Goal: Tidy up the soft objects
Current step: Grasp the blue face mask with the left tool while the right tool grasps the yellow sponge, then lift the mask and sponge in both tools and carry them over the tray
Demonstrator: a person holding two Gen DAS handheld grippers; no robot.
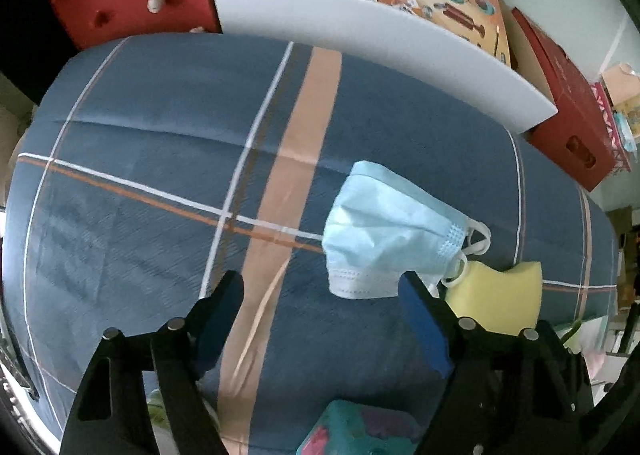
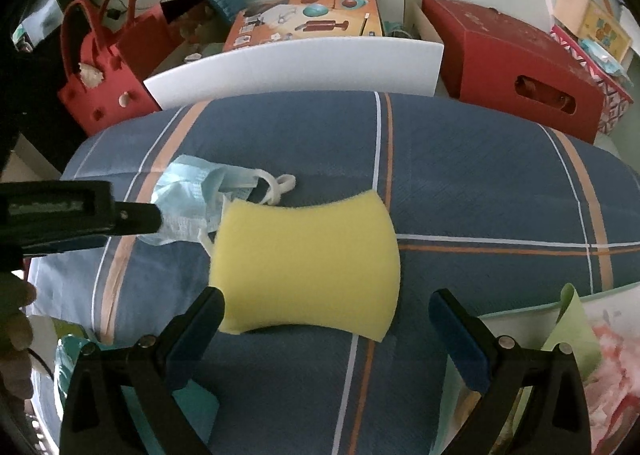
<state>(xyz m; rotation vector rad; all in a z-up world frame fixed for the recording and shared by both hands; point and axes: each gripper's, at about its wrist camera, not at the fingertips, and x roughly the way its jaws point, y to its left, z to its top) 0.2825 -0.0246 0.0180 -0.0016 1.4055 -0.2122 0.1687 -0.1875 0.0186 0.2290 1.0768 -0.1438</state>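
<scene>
On the plaid blue cushion (image 2: pixel 460 183) lie 2 soft things: a yellow sponge (image 2: pixel 306 263), long axis crosswise, directly ahead of the wide-open, empty right gripper (image 2: pixel 326 309); touching its left, a blue face mask (image 1: pixel 384 231) ahead-right of the wide-open, empty left gripper (image 1: pixel 320 289).

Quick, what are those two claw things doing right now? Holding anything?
Left gripper: jaws open, holding nothing, beside the blue mask.
Right gripper: jaws open, empty, at the yellow sponge.

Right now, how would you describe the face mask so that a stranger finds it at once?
Find the blue plaid cushion in front of the white board. On it lies a yellow sponge; the face mask touches its left corner. It alone is pale blue, crumpled, with white ear loops.
</scene>
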